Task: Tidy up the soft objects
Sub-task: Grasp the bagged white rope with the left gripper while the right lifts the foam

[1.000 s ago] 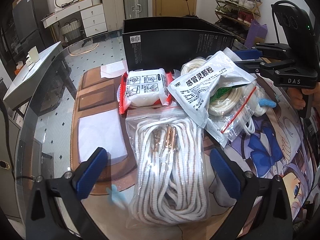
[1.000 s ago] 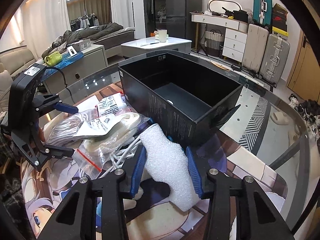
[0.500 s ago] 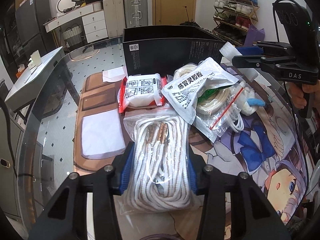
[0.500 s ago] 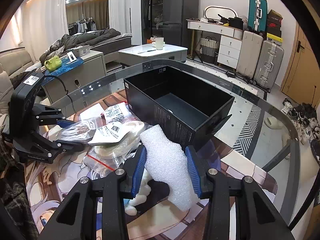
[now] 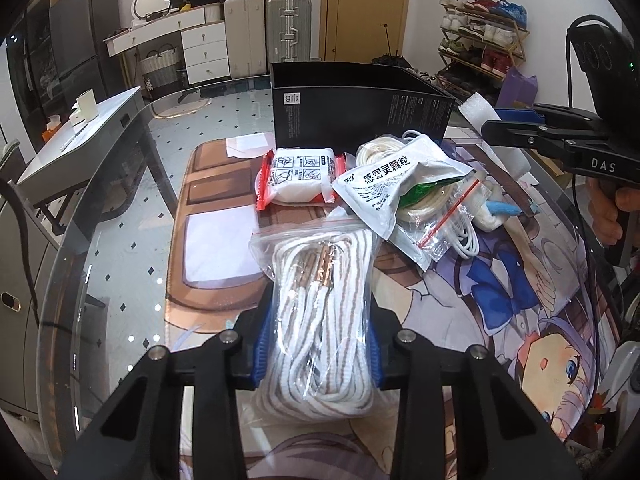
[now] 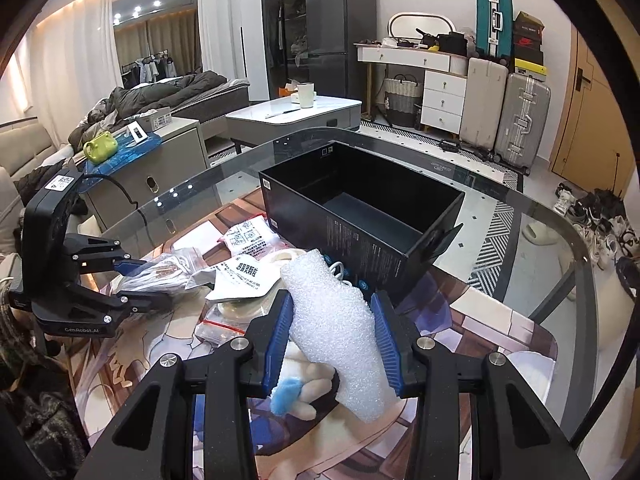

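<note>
Change since a second ago: the left gripper (image 5: 316,344), then spread wide either side of the bag of white cord (image 5: 320,320), has clamped its blue pads on the bag's near half. The right gripper (image 6: 332,340) keeps its pinch on the white foam piece (image 6: 336,328) and has risen a little with it.

Room: black box (image 6: 360,236) stands open-topped at the far end of the glass table (image 6: 520,292), its inside bare. Clear glass lies right of the box; the table's curved edge runs close behind it.

Loose items, between box and grippers: red-edged tissue pack (image 5: 298,178), white printed pouch (image 5: 384,188), zip bag of coiled tubing (image 5: 436,216), all near one another on the printed mat (image 5: 500,300).

Pose: both grippers slant downward; the right one, seen from the left wrist, reaches in from the right, held by a hand (image 5: 612,212).
</note>
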A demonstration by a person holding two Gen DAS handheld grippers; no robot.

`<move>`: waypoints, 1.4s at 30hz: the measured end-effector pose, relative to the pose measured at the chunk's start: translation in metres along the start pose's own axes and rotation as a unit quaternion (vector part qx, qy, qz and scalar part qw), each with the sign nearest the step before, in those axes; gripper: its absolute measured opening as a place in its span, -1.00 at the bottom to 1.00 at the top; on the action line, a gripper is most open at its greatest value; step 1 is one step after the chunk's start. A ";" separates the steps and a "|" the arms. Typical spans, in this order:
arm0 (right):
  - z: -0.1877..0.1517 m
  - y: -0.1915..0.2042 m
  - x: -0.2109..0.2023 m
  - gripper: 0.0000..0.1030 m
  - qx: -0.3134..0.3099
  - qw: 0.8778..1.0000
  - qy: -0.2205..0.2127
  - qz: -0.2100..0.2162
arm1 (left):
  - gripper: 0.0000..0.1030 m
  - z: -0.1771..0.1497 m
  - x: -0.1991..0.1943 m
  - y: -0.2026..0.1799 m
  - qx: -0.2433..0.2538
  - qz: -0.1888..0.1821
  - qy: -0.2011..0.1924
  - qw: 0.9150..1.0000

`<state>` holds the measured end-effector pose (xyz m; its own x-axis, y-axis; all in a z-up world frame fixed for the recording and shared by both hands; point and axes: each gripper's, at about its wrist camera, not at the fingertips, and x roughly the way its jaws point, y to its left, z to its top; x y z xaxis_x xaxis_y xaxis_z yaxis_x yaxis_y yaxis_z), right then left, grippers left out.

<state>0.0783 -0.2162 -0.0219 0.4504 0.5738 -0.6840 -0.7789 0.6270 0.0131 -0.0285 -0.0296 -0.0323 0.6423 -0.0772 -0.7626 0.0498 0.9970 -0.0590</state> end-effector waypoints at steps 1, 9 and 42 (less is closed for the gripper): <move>0.001 0.001 -0.001 -0.20 0.002 1.000 -0.001 -0.001 | -0.30 0.000 -0.003 0.001 -0.003 0.001 -0.005 1.000; 0.006 0.006 -0.012 -0.20 0.016 1.000 -0.015 -0.011 | -0.31 0.004 -0.028 0.009 -0.013 0.008 -0.045 0.999; 0.063 -0.009 -0.060 -0.20 0.088 0.991 -0.077 -0.058 | -0.31 0.098 -0.047 0.000 0.000 -0.008 -0.119 0.993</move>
<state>0.0855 -0.2234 0.0650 0.6045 0.5576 -0.5689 -0.6356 0.7681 0.0775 0.0159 -0.0260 0.0670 0.8039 -0.0911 -0.5878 0.0613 0.9956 -0.0705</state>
